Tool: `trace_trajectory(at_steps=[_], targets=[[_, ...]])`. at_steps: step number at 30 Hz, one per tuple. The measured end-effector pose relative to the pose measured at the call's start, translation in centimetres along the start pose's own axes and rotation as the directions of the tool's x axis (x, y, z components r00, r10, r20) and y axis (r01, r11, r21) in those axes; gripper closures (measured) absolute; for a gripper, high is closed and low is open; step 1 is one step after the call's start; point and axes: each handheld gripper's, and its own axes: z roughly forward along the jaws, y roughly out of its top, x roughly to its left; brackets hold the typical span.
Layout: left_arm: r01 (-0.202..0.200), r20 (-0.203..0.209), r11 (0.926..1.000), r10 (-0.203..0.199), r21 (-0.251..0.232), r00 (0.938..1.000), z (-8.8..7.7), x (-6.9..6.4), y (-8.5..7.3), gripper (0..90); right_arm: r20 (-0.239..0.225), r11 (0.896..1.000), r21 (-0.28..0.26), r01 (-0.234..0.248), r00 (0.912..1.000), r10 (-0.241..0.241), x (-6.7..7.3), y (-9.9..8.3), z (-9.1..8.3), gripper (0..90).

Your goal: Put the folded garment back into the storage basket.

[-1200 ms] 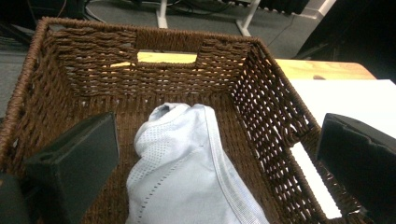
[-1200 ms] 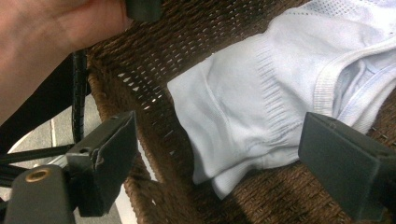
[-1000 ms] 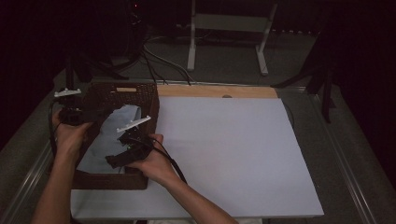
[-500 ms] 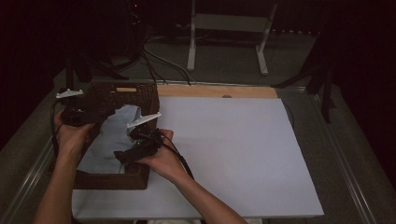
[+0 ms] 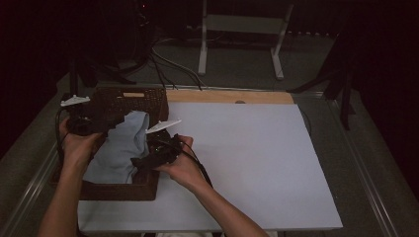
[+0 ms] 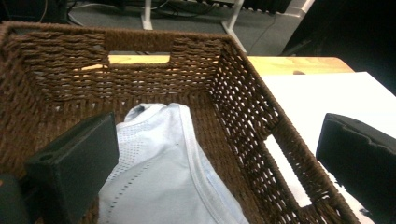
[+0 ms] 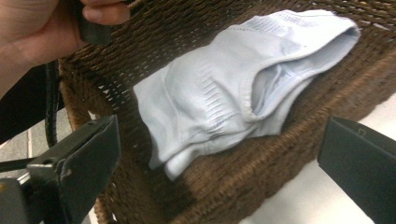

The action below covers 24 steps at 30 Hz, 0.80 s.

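A light blue garment [image 5: 121,143] lies crumpled inside a brown wicker basket [image 5: 143,96] at the table's left. My right gripper [image 5: 146,159] hovers over the basket's right wall near the front corner. In the right gripper view, my right gripper [image 7: 222,128] is open, and its jaws have just been opening. The garment [image 7: 233,79] lies beyond them, untouched. My left gripper [image 5: 91,126] is at the basket's left side. In the left gripper view, my left gripper [image 6: 217,123] is open, with one jaw over the garment [image 6: 159,172] and the other outside the basket wall [image 6: 252,121].
A large white sheet [image 5: 247,158] covers the table right of the basket. A wooden strip [image 5: 227,96] runs along its far edge. A white stand [image 5: 202,49] and cables sit on the floor beyond. Metal rails line the table's sides.
My right hand has drawn its gripper a little to the right, off the garment toward the basket's right wall. The left hand has stayed put.
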Motion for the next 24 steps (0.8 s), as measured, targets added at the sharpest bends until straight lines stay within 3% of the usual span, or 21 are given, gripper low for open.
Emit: trace_trajectory(at_steps=[24], targets=[[-0.040, 0.049, 0.9992, 0.040, -0.001, 0.9980, 0.2, -2.5, -1.1, 1.1, 0.029, 1.000, -0.022, -0.014, 0.9995, 0.015, -2.9, -1.8, -2.3, 0.0]])
